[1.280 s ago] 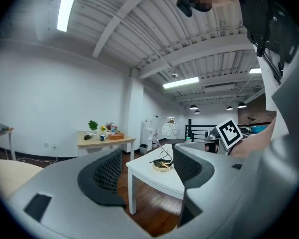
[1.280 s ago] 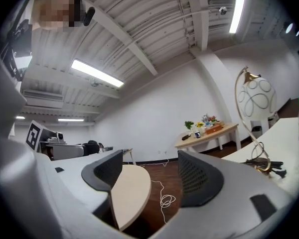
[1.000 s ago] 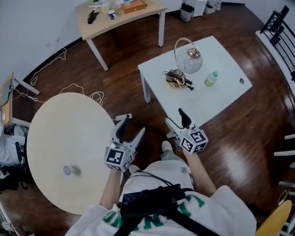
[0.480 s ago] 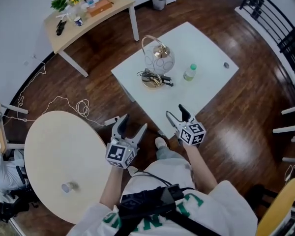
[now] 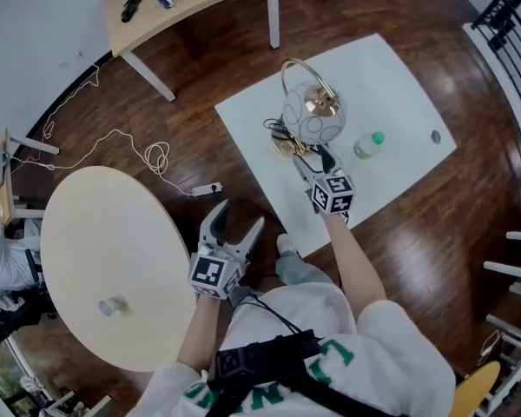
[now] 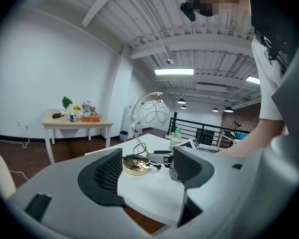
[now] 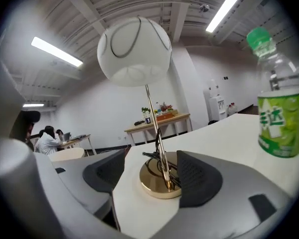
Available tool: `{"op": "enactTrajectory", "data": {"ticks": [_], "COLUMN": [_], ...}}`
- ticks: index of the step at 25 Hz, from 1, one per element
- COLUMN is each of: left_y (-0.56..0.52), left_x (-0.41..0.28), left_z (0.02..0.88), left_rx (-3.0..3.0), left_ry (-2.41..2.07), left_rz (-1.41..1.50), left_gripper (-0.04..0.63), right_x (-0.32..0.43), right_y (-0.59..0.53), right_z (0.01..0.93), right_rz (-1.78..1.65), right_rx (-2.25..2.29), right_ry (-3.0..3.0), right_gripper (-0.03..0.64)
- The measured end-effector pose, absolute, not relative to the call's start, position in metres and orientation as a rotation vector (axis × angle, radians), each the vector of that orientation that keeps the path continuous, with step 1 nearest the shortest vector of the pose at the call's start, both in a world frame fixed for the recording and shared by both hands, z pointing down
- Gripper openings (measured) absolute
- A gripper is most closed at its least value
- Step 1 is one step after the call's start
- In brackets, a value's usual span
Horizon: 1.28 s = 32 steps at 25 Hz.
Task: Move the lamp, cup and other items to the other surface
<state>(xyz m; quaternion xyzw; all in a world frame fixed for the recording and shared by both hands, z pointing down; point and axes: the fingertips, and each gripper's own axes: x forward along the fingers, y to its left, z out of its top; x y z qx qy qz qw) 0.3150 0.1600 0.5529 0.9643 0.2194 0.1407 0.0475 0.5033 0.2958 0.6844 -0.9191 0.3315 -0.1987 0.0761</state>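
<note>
The right hand-held gripper is reaching low across the white bench. Its jaws are standing wide and have just been narrowing a little. In the right gripper view the gold base of the lamp is sitting between them, and I see no pad pressing on it yet. The left hand-held gripper is hanging empty over the floor between the two benches, with its jaws partly apart.

Judging by this, the lamp is the item being approached for pick-up. The next move is probably calling for the jaws to slide further in and close on the thin stem or the base rim. The lift would need to stay upright, since the shade is sitting high and off to one side.

The lamp is standing near the middle of the white bench, with a bottle just beside it. It is showing a white globe shade with dark curved lines and an arched gold stem, and a black cord is bundled on its round base. A cup is already resting on the round bench, well apart.
</note>
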Motion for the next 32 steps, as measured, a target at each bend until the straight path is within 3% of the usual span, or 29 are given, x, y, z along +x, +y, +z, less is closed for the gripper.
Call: {"op": "enactTrajectory", "data": {"ticks": [13,16,19,32], "left_y": [0.157,0.165,0.174,0.166], "left_x": [0.298,0.293,0.294,0.265], "left_z": [0.599,0.601,0.595,0.583], "left_rx": [2.893,2.877,2.853,2.887], "left_ry": [0.541,0.549,0.556,0.536], "left_rz": [0.573,0.584,0.580,0.510], "left_gripper": [0.318,0.318,0.318,0.318], "right_x": [0.586,0.579,0.582,0.549], "right_y": [0.266,0.256,0.258,0.250], "right_z": [0.752,0.748,0.749,0.725], "right_rz": [-0.762,-0.772,-0.833,-0.953], "right_rx": [-2.956,-2.926,-2.908,-2.989], "right_ry": [1.039,1.155,1.141,1.226], "right_gripper": [0.314,0.110,0.038,0.037]}}
